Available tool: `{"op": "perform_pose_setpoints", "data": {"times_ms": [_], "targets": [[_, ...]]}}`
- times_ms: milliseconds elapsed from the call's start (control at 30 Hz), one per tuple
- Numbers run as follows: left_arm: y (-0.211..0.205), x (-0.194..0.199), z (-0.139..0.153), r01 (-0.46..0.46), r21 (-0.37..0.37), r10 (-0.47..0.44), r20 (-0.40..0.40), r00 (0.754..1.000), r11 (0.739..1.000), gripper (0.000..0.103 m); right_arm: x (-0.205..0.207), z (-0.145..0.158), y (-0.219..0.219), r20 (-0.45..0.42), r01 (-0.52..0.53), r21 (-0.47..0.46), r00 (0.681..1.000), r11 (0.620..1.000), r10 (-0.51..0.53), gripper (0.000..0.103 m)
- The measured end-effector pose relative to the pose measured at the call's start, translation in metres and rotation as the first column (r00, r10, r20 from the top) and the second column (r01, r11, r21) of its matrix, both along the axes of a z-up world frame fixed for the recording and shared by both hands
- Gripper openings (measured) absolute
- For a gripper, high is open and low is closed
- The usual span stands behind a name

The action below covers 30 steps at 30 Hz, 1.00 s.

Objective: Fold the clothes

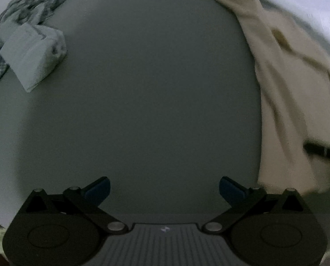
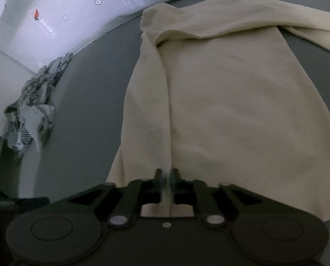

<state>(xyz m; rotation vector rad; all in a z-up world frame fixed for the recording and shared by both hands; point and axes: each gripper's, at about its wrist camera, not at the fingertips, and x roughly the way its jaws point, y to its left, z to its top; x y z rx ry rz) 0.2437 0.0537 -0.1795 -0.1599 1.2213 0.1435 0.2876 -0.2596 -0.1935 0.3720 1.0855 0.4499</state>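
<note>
Nearest the right wrist camera: right gripper (image 2: 166, 177), jaws standing a narrow gap apart, a ridge of the cream garment (image 2: 227, 102) running up between them; whether the pads press on the cloth cannot be told, as that spot is blurred.

Nearest the left wrist camera: left gripper (image 1: 164, 188), jaws spread wide, blue pads (image 1: 98, 190) showing, nothing between them; bare grey surface (image 1: 142, 88) lies below.

Middle ground: cream garment, spread lengthwise on the grey surface away from the right gripper, one long fold down its left side, a sleeve-like part lying across its far end and trailing off to the right. Seen from the left wrist, the same garment (image 1: 284, 84) lies along the right edge of the surface, well apart from the left gripper.

Far left: folded pale cloth (image 1: 32, 57), rectangular, resting on the surface. Just behind it, a crumpled patterned heap (image 1: 32, 11) of grey-and-white clothes at the surface's edge.

Beyond: white wall (image 2: 43, 22) with small carrot stickers.
</note>
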Motion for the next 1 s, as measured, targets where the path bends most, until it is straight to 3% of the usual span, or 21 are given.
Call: {"op": "perform_pose_setpoints", "data": {"times_ms": [133, 333, 533, 600, 667, 733, 867, 1000], "targets": [[0.007, 0.025, 0.012, -0.045, -0.08, 0.051, 0.068, 0.996, 0.996, 0.101, 0.005, 0.014, -0.028, 0.065, 0.049, 0.072, 0.996, 0.996, -0.054, 0.035], [-0.001, 0.12, 0.021, -0.04, -0.132, 0.06, 0.15, 0.987, 0.99, 0.098, 0.038, 0.02, -0.088, 0.125, 0.277, 0.039, 0.952, 0.96, -0.28, 0.035], [-0.021, 0.213, 0.028, 0.003, -0.157, 0.031, 0.212, 0.977, 0.988, 0.095, 0.09, 0.018, -0.158, 0.135, 0.544, 0.039, 0.828, 0.838, -0.543, 0.036], [-0.027, 0.247, 0.026, 0.01, -0.17, 0.029, 0.225, 0.974, 0.985, 0.094, 0.106, 0.017, -0.182, 0.137, 0.626, 0.008, 0.772, 0.78, -0.621, 0.037], [-0.031, 0.278, 0.021, 0.021, -0.173, 0.022, 0.249, 0.968, 0.985, 0.086, 0.119, 0.016, -0.201, 0.163, 0.685, -0.026, 0.722, 0.728, -0.672, 0.04], [-0.036, 0.306, 0.014, 0.02, -0.164, 0.023, 0.256, 0.966, 0.986, 0.081, 0.133, 0.014, -0.217, 0.205, 0.716, -0.084, 0.693, 0.693, -0.691, 0.043], [-0.045, 0.347, -0.002, 0.056, -0.144, -0.017, 0.257, 0.966, 0.988, 0.076, 0.159, 0.001, -0.244, 0.196, 0.735, -0.145, 0.677, 0.662, -0.709, 0.043], [-0.049, 0.373, -0.015, 0.089, -0.138, -0.052, 0.247, 0.968, 0.986, 0.076, 0.175, -0.009, -0.248, 0.211, 0.705, -0.189, 0.709, 0.684, -0.673, 0.046]]}}
